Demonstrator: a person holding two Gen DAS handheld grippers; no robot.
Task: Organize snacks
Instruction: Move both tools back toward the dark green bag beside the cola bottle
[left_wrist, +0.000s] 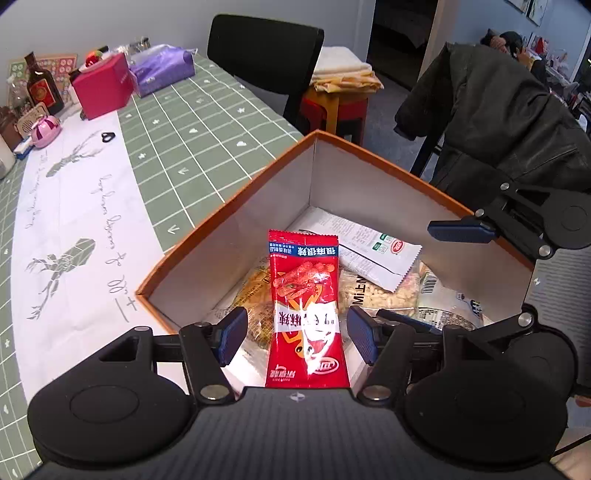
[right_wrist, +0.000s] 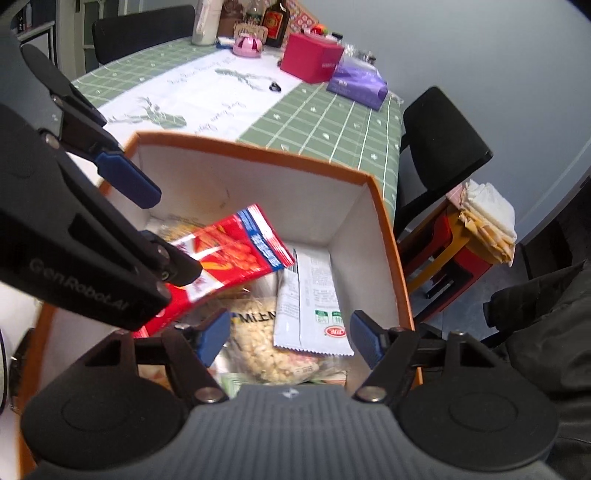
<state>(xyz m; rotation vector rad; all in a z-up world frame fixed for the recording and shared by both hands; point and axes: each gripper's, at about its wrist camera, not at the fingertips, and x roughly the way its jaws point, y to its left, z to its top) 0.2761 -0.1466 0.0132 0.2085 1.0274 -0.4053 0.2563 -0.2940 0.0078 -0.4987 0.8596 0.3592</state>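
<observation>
Both grippers' jaws spread over the box (left_wrist: 369, 177); red packet (left_wrist: 304, 302) between.

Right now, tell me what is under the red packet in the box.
Under the red packet in the box: a yellowish snack bag, a puffed-snack bag and a white packet. Anything deeper is covered.

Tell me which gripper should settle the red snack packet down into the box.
Left. The red snack packet sits between the left gripper's open jaws, over the orange box. The right gripper hangs open over the white packet, farther off.
</observation>
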